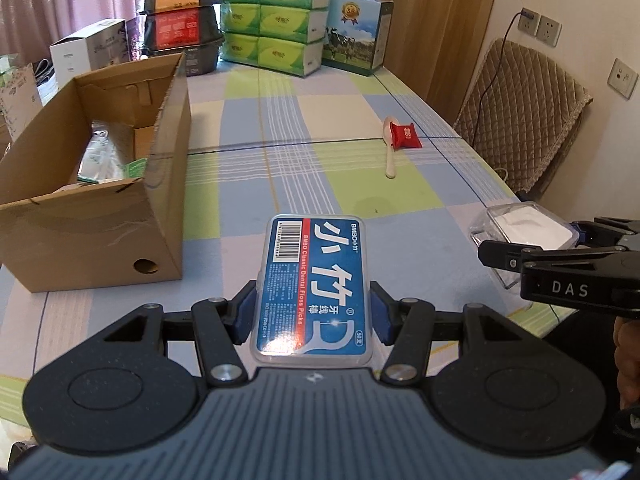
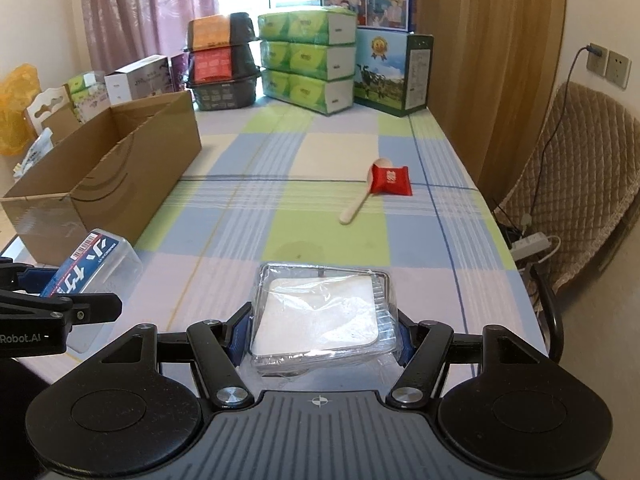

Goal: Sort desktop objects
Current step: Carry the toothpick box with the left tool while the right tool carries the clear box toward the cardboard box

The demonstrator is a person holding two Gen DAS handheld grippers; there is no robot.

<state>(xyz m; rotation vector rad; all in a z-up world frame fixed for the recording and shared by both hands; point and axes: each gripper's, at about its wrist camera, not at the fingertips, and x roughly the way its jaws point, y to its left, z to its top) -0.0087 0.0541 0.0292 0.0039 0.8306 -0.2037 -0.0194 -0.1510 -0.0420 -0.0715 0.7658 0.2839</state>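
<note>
At your far left the open cardboard box point(image 1: 96, 184) sits on the counter point(image 1: 352, 184). Your left gripper point(image 1: 312, 312) has its jaws clamped on the blue floss-pick case point(image 1: 312, 284); your right gripper point(image 2: 320, 332) grips the clear plastic box point(image 2: 320, 312). Beyond lie a spoon point(image 2: 360, 200) and red packet point(image 2: 390, 180).

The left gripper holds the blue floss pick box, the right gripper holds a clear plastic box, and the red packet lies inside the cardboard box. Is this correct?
Not quite: the red packet lies on the tablecloth beside the spoon, not inside the cardboard box, as the right wrist view shows. The rest is correct.
</note>
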